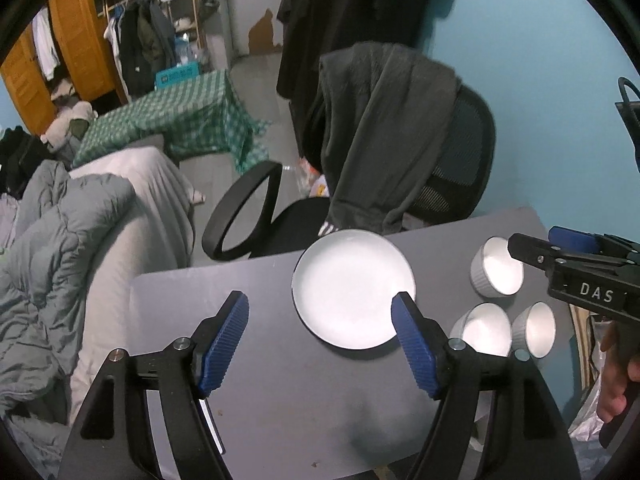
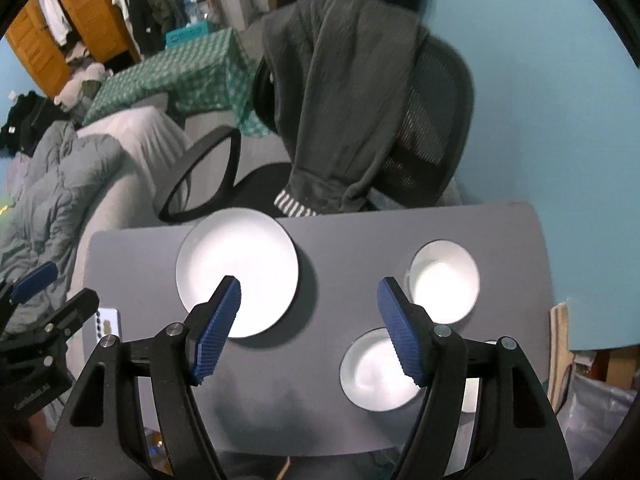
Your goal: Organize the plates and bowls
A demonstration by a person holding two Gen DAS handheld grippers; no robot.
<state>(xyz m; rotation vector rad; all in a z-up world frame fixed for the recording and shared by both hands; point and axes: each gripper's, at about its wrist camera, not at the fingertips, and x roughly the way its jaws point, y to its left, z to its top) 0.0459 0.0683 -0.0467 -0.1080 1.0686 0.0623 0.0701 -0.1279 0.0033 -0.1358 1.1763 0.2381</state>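
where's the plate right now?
The plate lies flat on the grey table near its far edge, just in front of the office chair, left of the three bowls.

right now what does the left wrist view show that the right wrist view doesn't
Only the left wrist view shows all three ribbed white bowls: far bowl, near bowl, third bowl. It also shows the hand holding the right gripper.

Only the right wrist view shows a small card at the table's left edge.

Both show the white plate, the grey table, the draped office chair, and open fingers.
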